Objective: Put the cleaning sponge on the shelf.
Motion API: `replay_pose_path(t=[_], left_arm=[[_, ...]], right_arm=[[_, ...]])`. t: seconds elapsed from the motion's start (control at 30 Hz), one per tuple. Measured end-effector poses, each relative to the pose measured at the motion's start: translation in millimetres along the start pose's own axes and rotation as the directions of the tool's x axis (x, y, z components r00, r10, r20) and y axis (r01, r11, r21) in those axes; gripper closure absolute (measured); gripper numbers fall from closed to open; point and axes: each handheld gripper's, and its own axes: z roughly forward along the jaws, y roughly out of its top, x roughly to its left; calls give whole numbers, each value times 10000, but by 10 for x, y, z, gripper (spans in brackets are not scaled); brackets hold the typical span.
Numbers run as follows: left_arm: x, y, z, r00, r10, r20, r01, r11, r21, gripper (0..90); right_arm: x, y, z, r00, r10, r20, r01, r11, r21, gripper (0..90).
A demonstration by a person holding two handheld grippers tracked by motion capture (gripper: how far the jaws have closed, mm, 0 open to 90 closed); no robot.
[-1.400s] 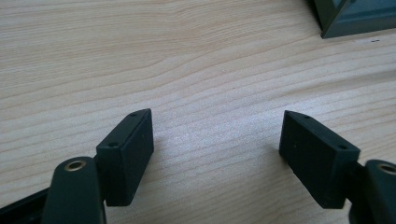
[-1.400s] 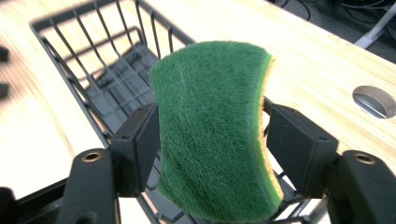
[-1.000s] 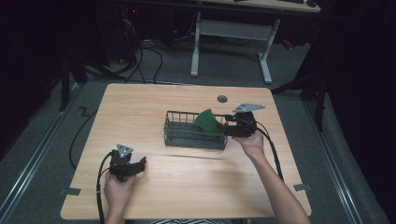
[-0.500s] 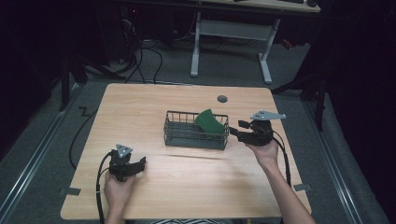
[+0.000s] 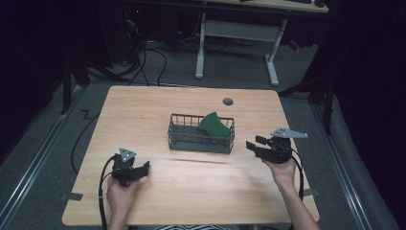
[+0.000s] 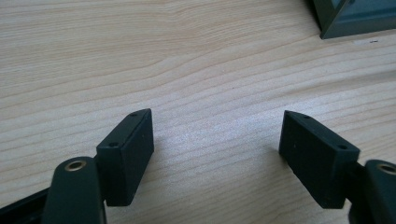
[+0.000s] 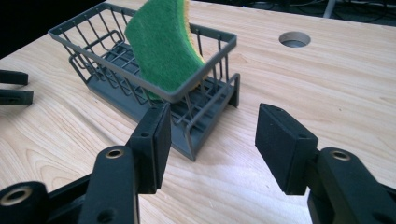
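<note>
A: What's the biggest thing here?

B: The wooden table (image 5: pixel 143 110), with a small round hole (image 5: pixel 228 101) near its far edge.

A: And on it?

B: A dark wire basket (image 5: pixel 191 139) sits near the middle. A green sponge (image 5: pixel 215 125) stands tilted inside, leaning on the basket's right end and poking above the rim.

A: The grippers?

B: The right gripper (image 5: pixel 253 144) is just right of the basket, apart from it, jaws spread wide with nothing between. The left gripper (image 5: pixel 143 167) rests low at the near left of the table, well away from the basket, jaws also wide and empty.
</note>
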Motion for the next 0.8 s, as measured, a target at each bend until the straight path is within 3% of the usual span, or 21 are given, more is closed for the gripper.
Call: replay_pose_path(t=[0.8], left_arm=[[-8,0,2,10000,41,-56,-41,10000,7,267]], right_arm=[[-184,-573,-129,9951,909,400,-914,9957,119,452]])
